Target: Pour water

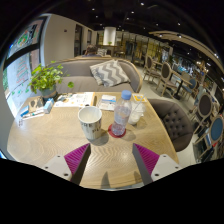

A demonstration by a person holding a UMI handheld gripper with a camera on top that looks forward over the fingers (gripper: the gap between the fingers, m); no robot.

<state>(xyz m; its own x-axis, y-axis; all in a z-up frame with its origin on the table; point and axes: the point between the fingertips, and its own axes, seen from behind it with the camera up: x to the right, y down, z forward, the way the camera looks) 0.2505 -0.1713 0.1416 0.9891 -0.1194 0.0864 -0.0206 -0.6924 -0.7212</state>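
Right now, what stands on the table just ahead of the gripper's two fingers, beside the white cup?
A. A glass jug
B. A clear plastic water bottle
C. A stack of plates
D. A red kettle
B: a clear plastic bottle with a pale cap stands upright on the wooden table, right beside the white cup, both beyond the open gripper.

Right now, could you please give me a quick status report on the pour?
Gripper open, holding nothing. Water bottle upright on table, beyond the gripper, beside the mug. Nothing in the way.
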